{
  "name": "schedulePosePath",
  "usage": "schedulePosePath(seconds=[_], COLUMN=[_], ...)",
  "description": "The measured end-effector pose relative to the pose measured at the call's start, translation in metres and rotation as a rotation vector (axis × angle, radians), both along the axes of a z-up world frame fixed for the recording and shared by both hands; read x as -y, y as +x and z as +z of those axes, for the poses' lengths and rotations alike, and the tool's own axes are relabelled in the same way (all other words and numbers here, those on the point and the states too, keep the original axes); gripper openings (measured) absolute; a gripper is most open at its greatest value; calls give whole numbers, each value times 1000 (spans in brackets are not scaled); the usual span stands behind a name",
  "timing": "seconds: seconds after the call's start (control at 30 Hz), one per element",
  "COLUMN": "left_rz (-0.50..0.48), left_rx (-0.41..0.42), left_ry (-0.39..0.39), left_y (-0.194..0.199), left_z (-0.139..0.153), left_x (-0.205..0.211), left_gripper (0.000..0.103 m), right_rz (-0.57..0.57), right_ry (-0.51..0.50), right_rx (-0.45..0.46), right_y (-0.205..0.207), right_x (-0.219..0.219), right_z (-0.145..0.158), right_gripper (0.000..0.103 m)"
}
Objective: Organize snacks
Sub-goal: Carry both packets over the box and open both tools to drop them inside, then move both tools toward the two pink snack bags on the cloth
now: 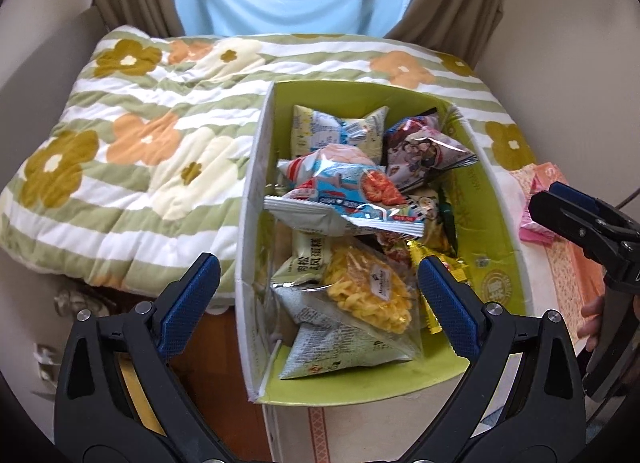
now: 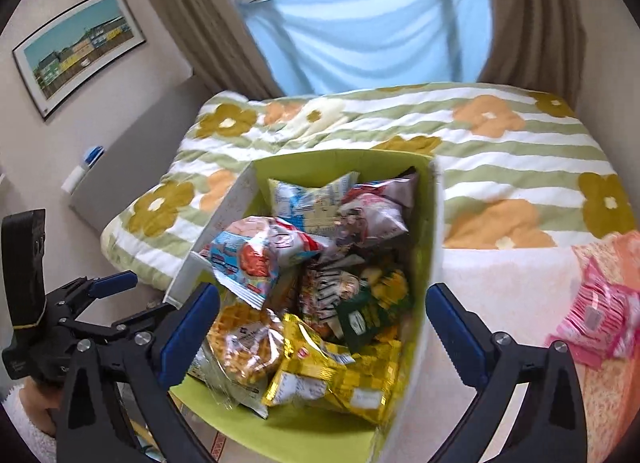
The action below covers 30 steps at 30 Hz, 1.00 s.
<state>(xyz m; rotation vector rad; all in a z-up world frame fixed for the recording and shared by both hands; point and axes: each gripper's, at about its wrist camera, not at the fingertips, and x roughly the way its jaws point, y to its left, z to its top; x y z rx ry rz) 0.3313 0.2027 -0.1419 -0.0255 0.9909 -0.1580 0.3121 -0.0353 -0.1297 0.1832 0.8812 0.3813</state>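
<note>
Both tongs, left (image 1: 318, 295) and right (image 2: 322, 321), gape wide and empty over a cardboard box (image 1: 496, 263) of crinkly foil snack packets (image 1: 352, 203).

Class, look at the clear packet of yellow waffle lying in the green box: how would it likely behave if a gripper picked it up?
The waffle packet looks light, probably lifting easily. Its glossy clear film may slip between pads and crumple. The waffle inside seems crisp, so a hard squeeze could crack it.

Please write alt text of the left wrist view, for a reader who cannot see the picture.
An open box with a green inside, full of snack packets, stands on a bed beside a flowered quilt. The left gripper hangs open above a clear bag of yellow waffles. The right gripper shows at the right edge, near pink packets.
</note>
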Motion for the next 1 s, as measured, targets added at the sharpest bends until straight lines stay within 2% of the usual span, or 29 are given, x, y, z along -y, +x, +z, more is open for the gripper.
schedulePosePath(seconds=[0.27, 0.47, 0.6, 0.87, 1.0], left_rz=[-116, -191, -225, -297, -319], left_rx=[36, 48, 30, -21, -103], left_ry=[-38, -40, -54, -56, -73], left_y=[1, 1, 2, 11, 27], left_z=[19, 31, 31, 11, -15], left_x=[48, 115, 176, 308, 367], left_gripper=[99, 99, 99, 99, 99], right_rz=[-115, -207, -265, -334, -327], right_ry=[-48, -45, -71, -153, -200], right_rx=[5, 3, -7, -41, -75], right_y=[-31, -52, -62, -70, -63], right_x=[34, 96, 151, 258, 301], right_z=[17, 22, 17, 5, -7], right_gripper=[102, 102, 102, 102, 102])
